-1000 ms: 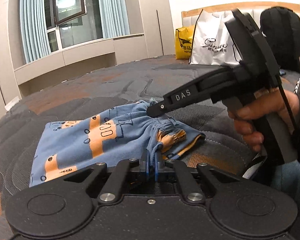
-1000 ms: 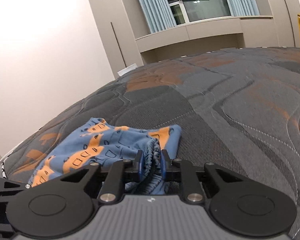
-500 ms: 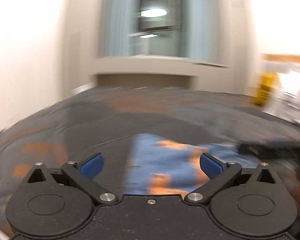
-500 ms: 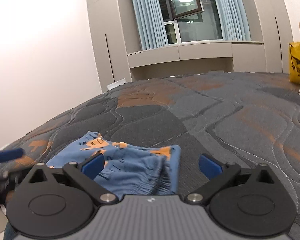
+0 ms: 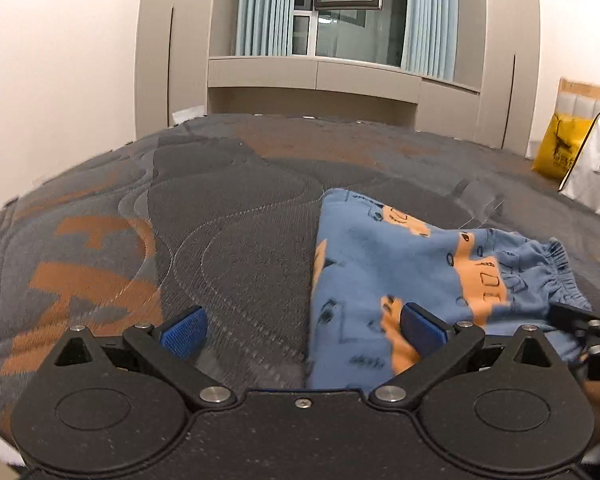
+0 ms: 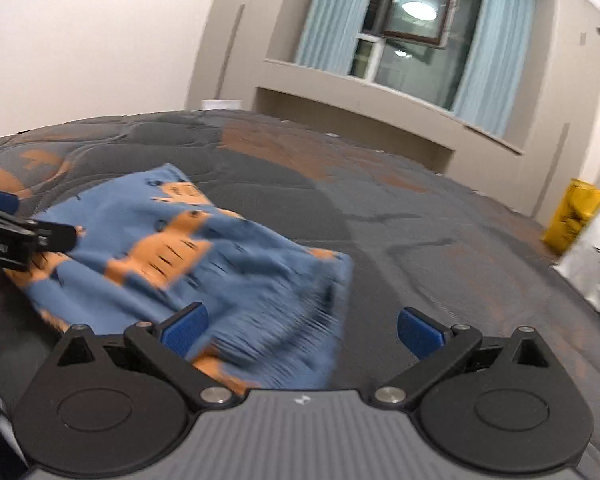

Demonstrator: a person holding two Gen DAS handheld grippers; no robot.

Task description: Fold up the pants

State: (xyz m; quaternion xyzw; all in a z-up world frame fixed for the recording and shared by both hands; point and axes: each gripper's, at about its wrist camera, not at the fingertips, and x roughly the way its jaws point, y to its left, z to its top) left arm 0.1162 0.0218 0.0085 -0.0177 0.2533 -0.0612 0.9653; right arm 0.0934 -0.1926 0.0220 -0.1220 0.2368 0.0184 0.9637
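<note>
Left wrist: folded blue-and-orange pants [image 5: 400, 272] lie on bed [image 5: 228, 208].

The pants [image 5: 400, 276] are soft matt knit cloth, gathered at the elastic waistband [image 5: 556, 276]. Beneath them, the quilted bedspread [image 5: 228, 216] looks coarse and stitched. The left gripper [image 5: 302, 330] is matt black plastic with blue ribbed pads [image 5: 182, 334] and shiny metal screws [image 5: 214, 393].

Both wrist cameras sit low over the bed [image 5: 228, 200], close behind the pants [image 5: 384, 264] [image 6: 204, 264], facing the window [image 5: 340, 8] [image 6: 412, 32]. The left views from the pants' left; the right from their right. Both share pants, bed, window, yellow bag [image 5: 560, 148] [image 6: 572, 216].
</note>
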